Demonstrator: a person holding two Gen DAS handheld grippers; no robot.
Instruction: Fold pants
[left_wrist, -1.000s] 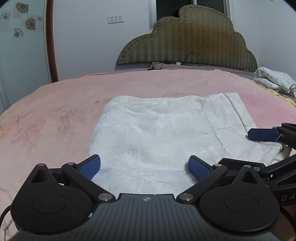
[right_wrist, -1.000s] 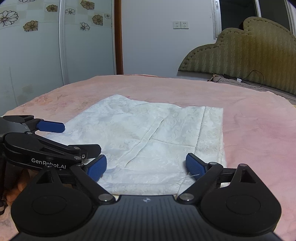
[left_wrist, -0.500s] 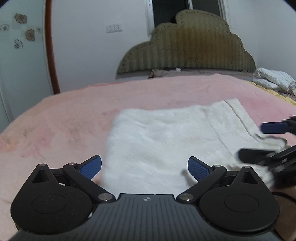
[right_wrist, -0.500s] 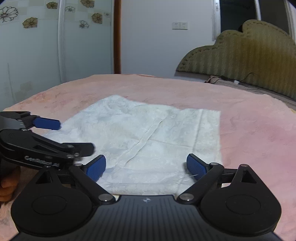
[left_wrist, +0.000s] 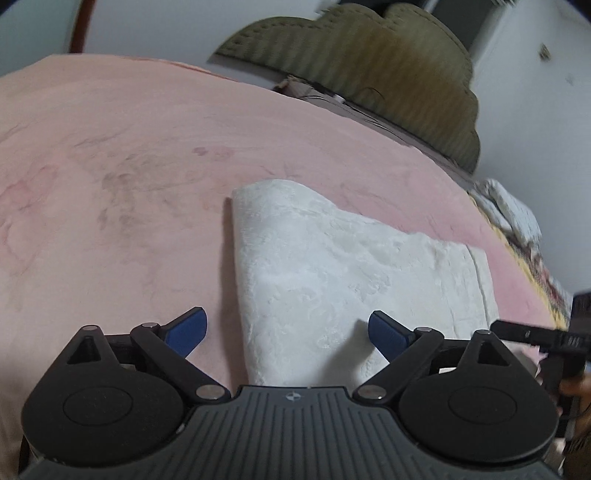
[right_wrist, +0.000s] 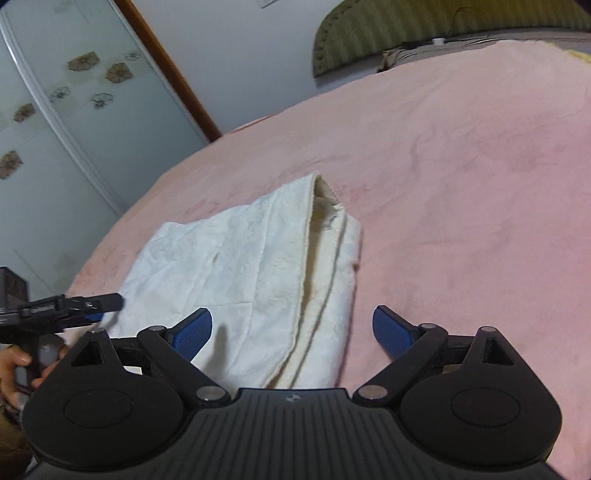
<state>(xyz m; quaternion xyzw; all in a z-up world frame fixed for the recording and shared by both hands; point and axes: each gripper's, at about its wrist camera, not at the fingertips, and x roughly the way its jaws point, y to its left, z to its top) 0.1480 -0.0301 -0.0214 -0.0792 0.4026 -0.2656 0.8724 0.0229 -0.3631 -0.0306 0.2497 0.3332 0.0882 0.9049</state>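
The white pants (left_wrist: 343, 273) lie folded into a flat rectangle on the pink bed. In the right wrist view the pants (right_wrist: 251, 273) show stacked layers along their right edge. My left gripper (left_wrist: 286, 338) is open and empty over the pants' near left corner. My right gripper (right_wrist: 291, 334) is open and empty over the pants' near right edge. The left gripper also shows at the left edge of the right wrist view (right_wrist: 92, 308). The right gripper shows at the right edge of the left wrist view (left_wrist: 532, 334).
The pink blanket (left_wrist: 129, 166) covers the bed all around the pants. An olive headboard (left_wrist: 369, 55) stands at the far end. Folded bedding (left_wrist: 509, 210) lies at the far right. A wardrobe with flower decals (right_wrist: 55, 110) stands to the left.
Both grippers have tilted and swung apart toward the two near corners of the pants. The views now roll outward. The pants lie as before.
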